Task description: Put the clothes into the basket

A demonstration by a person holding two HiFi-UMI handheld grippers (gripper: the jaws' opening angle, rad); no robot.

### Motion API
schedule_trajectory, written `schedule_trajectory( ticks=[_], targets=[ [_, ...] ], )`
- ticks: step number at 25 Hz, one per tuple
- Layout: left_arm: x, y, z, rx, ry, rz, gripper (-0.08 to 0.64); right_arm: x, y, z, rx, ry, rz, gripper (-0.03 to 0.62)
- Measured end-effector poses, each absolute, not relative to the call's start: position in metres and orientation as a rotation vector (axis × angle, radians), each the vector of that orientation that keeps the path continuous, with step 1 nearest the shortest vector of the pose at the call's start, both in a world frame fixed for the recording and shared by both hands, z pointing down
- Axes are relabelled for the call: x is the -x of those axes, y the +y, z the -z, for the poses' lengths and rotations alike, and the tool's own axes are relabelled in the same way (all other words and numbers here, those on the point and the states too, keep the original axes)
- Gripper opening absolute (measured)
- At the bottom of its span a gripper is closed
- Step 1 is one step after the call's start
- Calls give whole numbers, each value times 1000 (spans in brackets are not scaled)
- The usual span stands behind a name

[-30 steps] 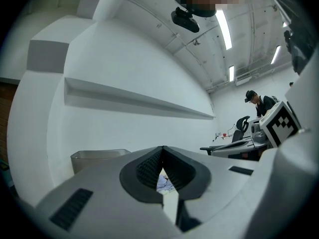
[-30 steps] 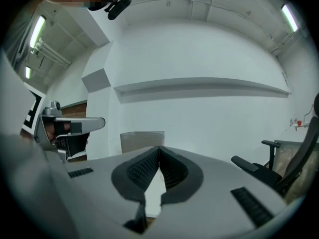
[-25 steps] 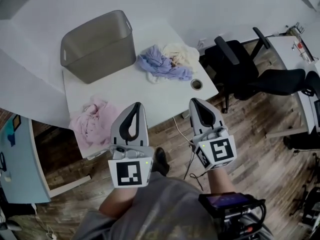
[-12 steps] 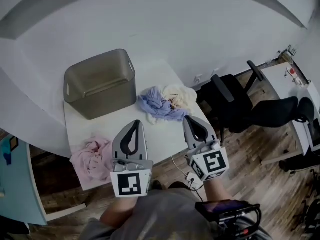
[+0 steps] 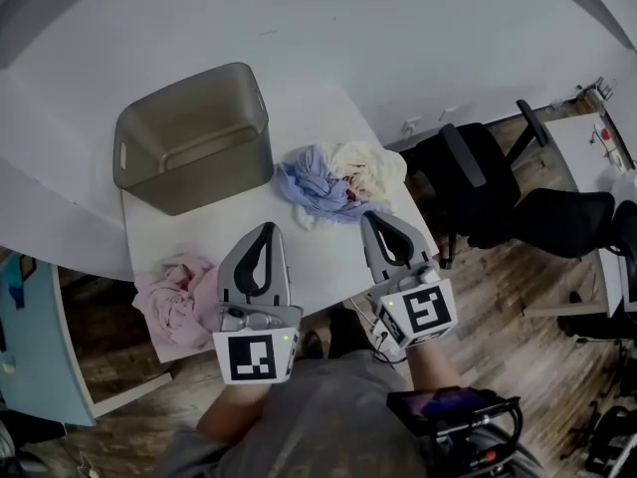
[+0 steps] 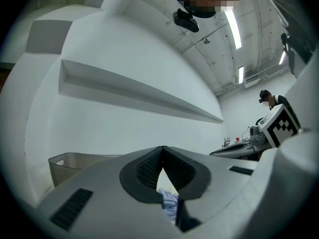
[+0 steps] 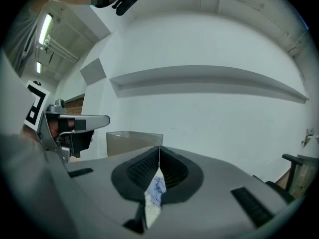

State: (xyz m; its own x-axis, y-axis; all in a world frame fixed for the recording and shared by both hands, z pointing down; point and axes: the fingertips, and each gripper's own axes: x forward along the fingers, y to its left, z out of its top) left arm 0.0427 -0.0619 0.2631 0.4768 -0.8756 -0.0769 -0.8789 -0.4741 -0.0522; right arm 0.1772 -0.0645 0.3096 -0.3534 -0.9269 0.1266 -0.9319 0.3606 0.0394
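A grey plastic basket [image 5: 189,137] stands at the back left of the white table [image 5: 318,257]. A lavender-blue garment [image 5: 317,187] and a cream one [image 5: 370,171] lie heaped together at the table's right side. A pink garment [image 5: 174,297] hangs over the front left edge. My left gripper [image 5: 265,229] hovers over the table's front, shut and empty, a little short of the blue heap. My right gripper [image 5: 371,217] is shut and empty too, its tip just before the heap's near edge. Both gripper views show the basket [image 6: 75,163] [image 7: 134,141] and blue cloth [image 6: 169,203] [image 7: 157,188] ahead.
Black office chairs [image 5: 478,187] stand close to the table's right side on the wooden floor [image 5: 518,297]. A white wall rises behind the table. A pale blue cabinet [image 5: 30,357] is at the left. A second desk [image 5: 597,127] shows at the far right.
Both grippers have moved forward from beyond the table's front edge to over the table, nearer the blue and cream heap. Both stay shut.
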Motion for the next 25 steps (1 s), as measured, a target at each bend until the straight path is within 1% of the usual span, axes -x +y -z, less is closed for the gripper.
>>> schedule_trajectory(
  ticks=[3, 9, 11, 12, 14, 15, 19, 21, 22, 25],
  targets=[
    [-50, -78, -273, 2627, 1575, -27, 9, -180, -84, -320, -1670, -2520, -32, 8],
    [-62, -116, -300, 2646, 1638, 14, 9, -183, -123, -353, -1577, -2557, -105, 9],
    [-65, -127, -313, 2656, 1669, 37, 9, -184, -133, -370, -1535, -2556, -151, 25],
    [-67, -132, -319, 2658, 1681, 43, 9, -183, -138, -378, -1510, -2560, -164, 58],
    [-70, -142, -329, 2658, 1702, 47, 9, -181, -149, -391, -1459, -2577, -172, 102],
    [-71, -147, -334, 2657, 1713, 52, 9, -180, -155, -398, -1439, -2584, -172, 141],
    [-70, -167, -360, 2655, 1772, 93, 9, -178, -174, -436, -1349, -2552, -199, 364],
    [-71, -176, -372, 2660, 1809, 112, 9, -179, -182, -456, -1293, -2508, -213, 454],
    [-71, -181, -377, 2662, 1825, 120, 9, -179, -186, -466, -1263, -2489, -216, 486],
    [-72, -194, -393, 2669, 1858, 144, 9, -177, -197, -495, -1152, -2433, -206, 554]
  ],
)
